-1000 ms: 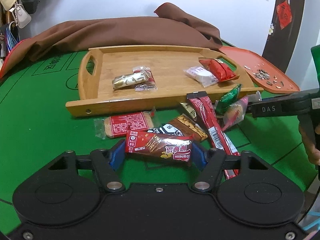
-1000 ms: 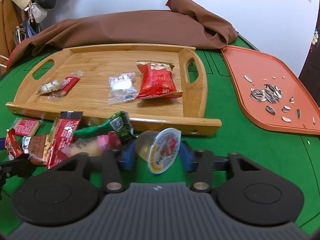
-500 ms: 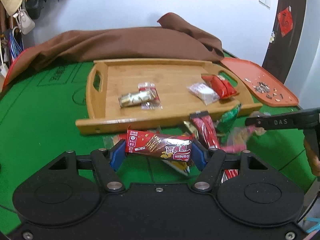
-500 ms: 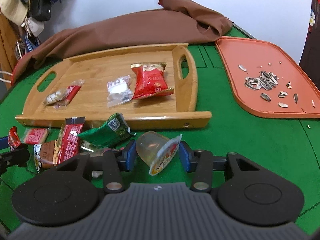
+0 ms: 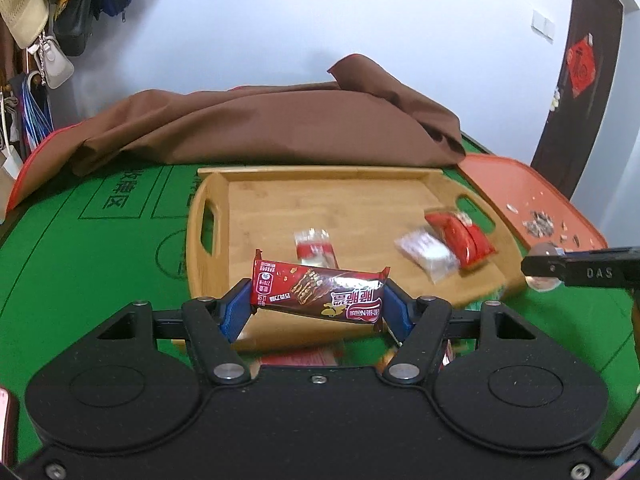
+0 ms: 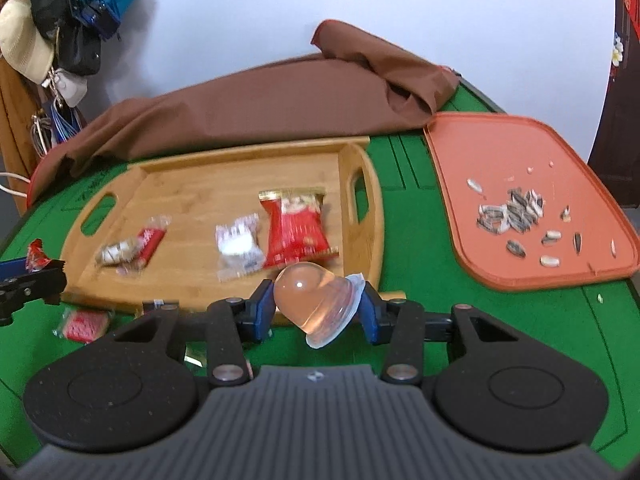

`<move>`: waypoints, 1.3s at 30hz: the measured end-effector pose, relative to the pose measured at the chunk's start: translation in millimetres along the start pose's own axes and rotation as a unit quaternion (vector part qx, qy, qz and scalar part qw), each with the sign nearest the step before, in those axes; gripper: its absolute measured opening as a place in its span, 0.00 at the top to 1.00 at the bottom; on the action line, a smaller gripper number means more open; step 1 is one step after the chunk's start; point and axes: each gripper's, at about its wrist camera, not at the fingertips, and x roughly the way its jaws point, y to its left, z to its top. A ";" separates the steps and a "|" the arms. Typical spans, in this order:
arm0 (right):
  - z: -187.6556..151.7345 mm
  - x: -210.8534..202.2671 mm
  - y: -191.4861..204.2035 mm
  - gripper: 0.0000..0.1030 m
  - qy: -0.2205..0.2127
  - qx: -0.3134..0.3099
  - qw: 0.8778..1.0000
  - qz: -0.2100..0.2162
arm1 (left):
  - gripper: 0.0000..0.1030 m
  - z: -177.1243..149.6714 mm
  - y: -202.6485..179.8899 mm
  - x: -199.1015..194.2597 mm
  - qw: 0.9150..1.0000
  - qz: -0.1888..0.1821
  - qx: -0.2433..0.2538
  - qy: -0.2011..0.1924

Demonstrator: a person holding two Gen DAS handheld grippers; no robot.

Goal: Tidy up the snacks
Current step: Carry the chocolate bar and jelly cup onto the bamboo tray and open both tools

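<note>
L claw (image 5: 318,304) grips a red wafer bar (image 5: 318,295) by its ends, held over the near edge of the wooden tray (image 5: 320,190) just ahead. R claw (image 6: 316,307) clamps a jelly cup (image 6: 316,300), also at tray's near edge; red bag (image 6: 295,227) & white packet (image 6: 237,243) just beyond it, w/ orange tray (image 6: 500,148) of seeds to its right on green tabletop (image 6: 412,292).

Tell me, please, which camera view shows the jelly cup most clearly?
The right wrist view: the jelly cup sits large and central, clamped in the right gripper. The left wrist view shows only a small glimpse of it behind that gripper's finger.
</note>
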 end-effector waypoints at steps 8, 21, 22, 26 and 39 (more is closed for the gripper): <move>22.3 23.5 9.5 0.54 0.025 0.003 1.000 0.008 | 0.37 32.2 9.0 44.3 0.999 0.015 -0.014 0.028; 26.7 64.1 12.9 0.54 0.049 0.043 0.998 0.007 | 0.37 44.3 17.8 116.2 0.996 0.055 -0.028 0.069; 27.6 66.7 13.1 0.54 0.048 0.043 0.998 0.004 | 0.37 43.7 18.5 119.0 0.996 0.055 -0.030 0.071; 31.6 75.9 13.0 0.54 0.047 0.053 0.997 -0.003 | 0.37 40.3 19.7 128.2 0.995 0.057 -0.034 0.077; 32.3 81.4 9.6 0.50 0.046 0.064 0.997 0.007 | 0.36 34.4 18.5 134.9 0.994 0.064 -0.027 0.082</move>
